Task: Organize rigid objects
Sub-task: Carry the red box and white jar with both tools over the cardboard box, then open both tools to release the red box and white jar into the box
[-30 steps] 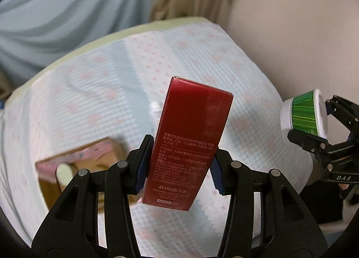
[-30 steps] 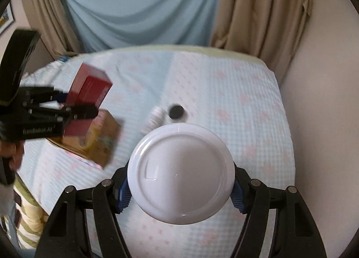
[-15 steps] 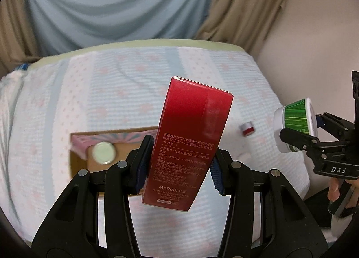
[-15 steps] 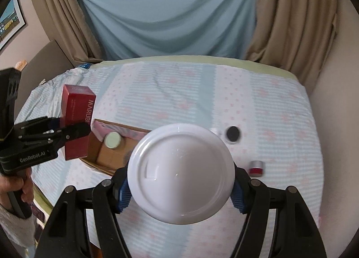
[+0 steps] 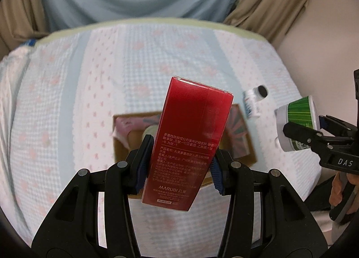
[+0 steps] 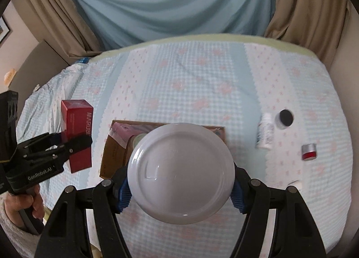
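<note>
We are pinching the red Marubi carton (image 5: 190,145) in the left gripper (image 5: 179,166) and the white-lidded green jar (image 6: 181,170) in the right gripper (image 6: 179,188), both hanging above the cardboard box (image 6: 112,152); together they are risking collision or knocking its walls

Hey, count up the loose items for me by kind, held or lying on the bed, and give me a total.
Boxes: 2, red carton, open cardboard box
Bottles: 1, white bottle
Jars and tubs: 4, green-banded tub, black-lidded jar, red jar, round-lidded jar in the cardboard box
Total: 7
</note>
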Available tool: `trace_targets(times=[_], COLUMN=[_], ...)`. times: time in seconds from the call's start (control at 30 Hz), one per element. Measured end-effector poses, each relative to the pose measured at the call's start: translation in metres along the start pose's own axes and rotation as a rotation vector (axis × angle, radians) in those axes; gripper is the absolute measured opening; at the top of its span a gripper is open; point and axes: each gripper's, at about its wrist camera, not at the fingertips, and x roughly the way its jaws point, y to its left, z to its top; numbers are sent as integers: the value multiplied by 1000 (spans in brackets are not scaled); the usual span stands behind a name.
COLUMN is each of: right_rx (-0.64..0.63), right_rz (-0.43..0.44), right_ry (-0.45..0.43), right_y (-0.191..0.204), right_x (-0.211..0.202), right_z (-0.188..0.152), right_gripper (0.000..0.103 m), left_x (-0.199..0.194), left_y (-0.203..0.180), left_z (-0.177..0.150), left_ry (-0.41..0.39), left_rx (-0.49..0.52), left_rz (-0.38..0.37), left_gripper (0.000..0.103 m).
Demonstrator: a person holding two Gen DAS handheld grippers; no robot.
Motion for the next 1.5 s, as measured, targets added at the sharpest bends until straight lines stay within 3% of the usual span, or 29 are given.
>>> trace_targets(times=[0.2, 0.57, 0.9, 0.93, 0.97, 1.0, 1.03, 1.07, 1.2, 1.5], right_rx=[-7, -27, 5, 5, 10, 14, 10, -4, -57, -64], right_rz=[-22, -94, -144, -148, -146, -145, -143, -138, -141, -141], right_ry=[72, 219, 273, 273, 277, 282, 283, 277, 202, 178], right_y=[18, 18, 0, 0, -1, -2, -2, -2, 2, 8], right_x=[48, 138, 163, 164, 166, 167, 166, 163, 144, 114], right_z=[-5, -32, -38, -38, -39, -40, -41, -42, -50, -60], right_gripper=[66, 66, 66, 66, 68, 85, 100, 103, 103, 103], left_x=[44, 115, 144, 143, 140, 137, 132, 129, 117, 92], left_y=[37, 63, 56, 54, 52, 49, 46, 44, 46, 47], left_z=[-12, -33, -30, -29, -27, -24, -23, -23, -30, -49], left_ry=[73, 173, 235, 233, 225, 215, 199, 193, 180, 169], left_rx=[-50, -109, -58, -46, -37, -25, -10, 2, -11, -41], left_rz=[1, 32, 55, 44, 24, 13, 13, 17, 29, 48], left_gripper=[43, 43, 44, 55, 84, 101, 103, 103, 103, 103])
